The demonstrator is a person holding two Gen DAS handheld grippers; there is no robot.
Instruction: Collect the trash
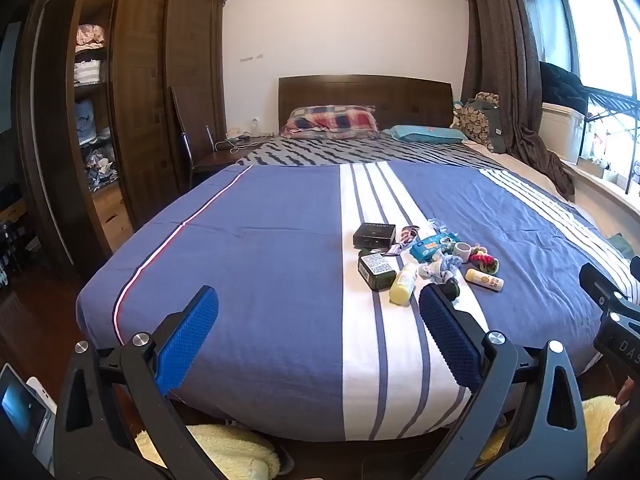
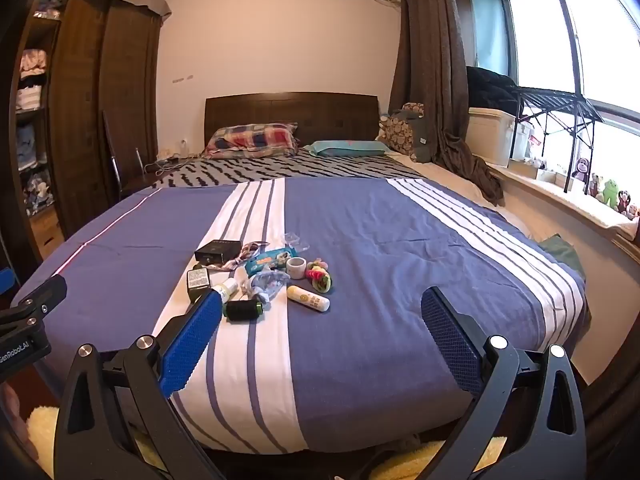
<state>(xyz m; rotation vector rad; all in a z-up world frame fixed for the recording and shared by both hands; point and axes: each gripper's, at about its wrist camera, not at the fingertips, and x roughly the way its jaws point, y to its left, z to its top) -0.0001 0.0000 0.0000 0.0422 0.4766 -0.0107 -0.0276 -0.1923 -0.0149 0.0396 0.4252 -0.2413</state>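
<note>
A heap of small items lies on the blue and white striped bedspread [image 1: 260, 272]. It holds a black box [image 1: 374, 235], a dark green box [image 1: 376, 270], a yellow bottle [image 1: 403, 289], a blue wipes pack [image 1: 434, 246], crumpled paper [image 1: 438, 268], a white tape roll [image 1: 462, 250] and a yellow tube [image 1: 484, 279]. The right wrist view shows the same black box [image 2: 218, 250], tube [image 2: 308, 298], crumpled paper [image 2: 266, 285] and a black spool [image 2: 242, 309]. My left gripper [image 1: 318, 304] and right gripper [image 2: 322, 306] hover over the foot of the bed, both open and holding nothing.
A dark wardrobe [image 1: 136, 112] with open shelves stands left of the bed. Pillows [image 1: 330, 120] and a headboard [image 1: 364, 94] lie at the far end. A window sill [image 2: 560, 196] with soft toys runs along the right. A fluffy yellow rug [image 1: 224, 448] lies below the bed's foot.
</note>
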